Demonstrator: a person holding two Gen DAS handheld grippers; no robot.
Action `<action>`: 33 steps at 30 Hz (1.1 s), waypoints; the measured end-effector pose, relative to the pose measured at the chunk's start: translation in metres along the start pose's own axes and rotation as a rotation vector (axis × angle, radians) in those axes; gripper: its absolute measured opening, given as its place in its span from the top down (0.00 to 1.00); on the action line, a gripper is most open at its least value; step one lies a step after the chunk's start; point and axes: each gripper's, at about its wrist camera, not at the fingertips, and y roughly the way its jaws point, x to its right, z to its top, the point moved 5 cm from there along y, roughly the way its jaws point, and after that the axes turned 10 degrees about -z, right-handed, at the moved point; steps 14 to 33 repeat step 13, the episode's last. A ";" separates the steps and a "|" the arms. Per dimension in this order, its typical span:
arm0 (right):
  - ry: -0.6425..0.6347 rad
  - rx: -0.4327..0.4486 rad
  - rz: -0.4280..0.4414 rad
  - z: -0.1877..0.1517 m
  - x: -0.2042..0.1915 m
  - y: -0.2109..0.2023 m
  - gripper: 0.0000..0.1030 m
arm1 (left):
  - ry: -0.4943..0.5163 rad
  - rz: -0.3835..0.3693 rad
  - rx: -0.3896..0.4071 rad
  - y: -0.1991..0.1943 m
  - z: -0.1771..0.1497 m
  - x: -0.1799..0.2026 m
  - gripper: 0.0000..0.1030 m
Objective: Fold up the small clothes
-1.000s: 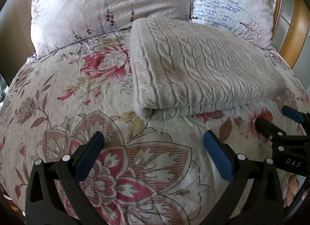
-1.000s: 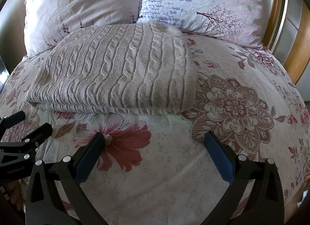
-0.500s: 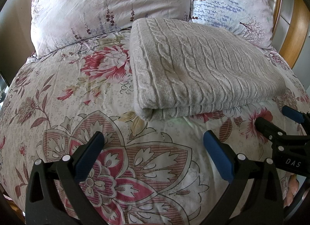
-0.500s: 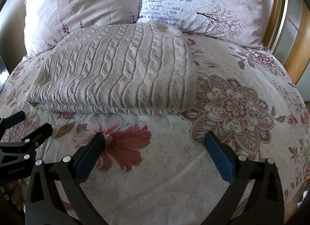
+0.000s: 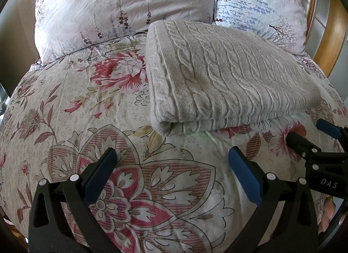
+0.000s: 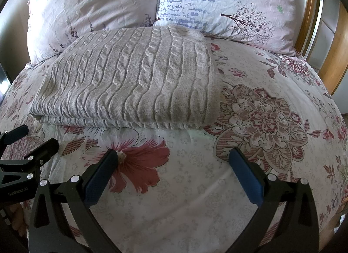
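Observation:
A grey cable-knit sweater (image 5: 221,78) lies folded into a flat rectangle on the floral bedspread (image 5: 87,105); it also shows in the right wrist view (image 6: 134,83). My left gripper (image 5: 171,166) is open and empty, hovering over the bedspread just in front of the sweater's near left corner. My right gripper (image 6: 171,166) is open and empty, in front of the sweater's near right edge. Each gripper shows at the edge of the other's view: the right one (image 5: 313,135) and the left one (image 6: 28,139).
Two floral pillows (image 5: 121,4) (image 6: 226,2) lean behind the sweater at the head of the bed. A wooden headboard frame (image 6: 335,46) runs along the right side. The bedspread falls away at the left and near edges.

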 end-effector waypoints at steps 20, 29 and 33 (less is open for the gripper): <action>0.001 0.000 0.000 0.000 0.000 0.000 0.01 | 0.000 0.000 0.000 0.000 0.000 0.000 0.02; 0.001 0.000 0.000 0.000 0.000 0.000 0.01 | 0.000 0.000 0.000 0.000 0.000 0.000 0.02; 0.001 0.000 0.000 0.000 0.000 0.000 0.01 | 0.000 0.000 0.000 0.000 0.000 0.000 0.02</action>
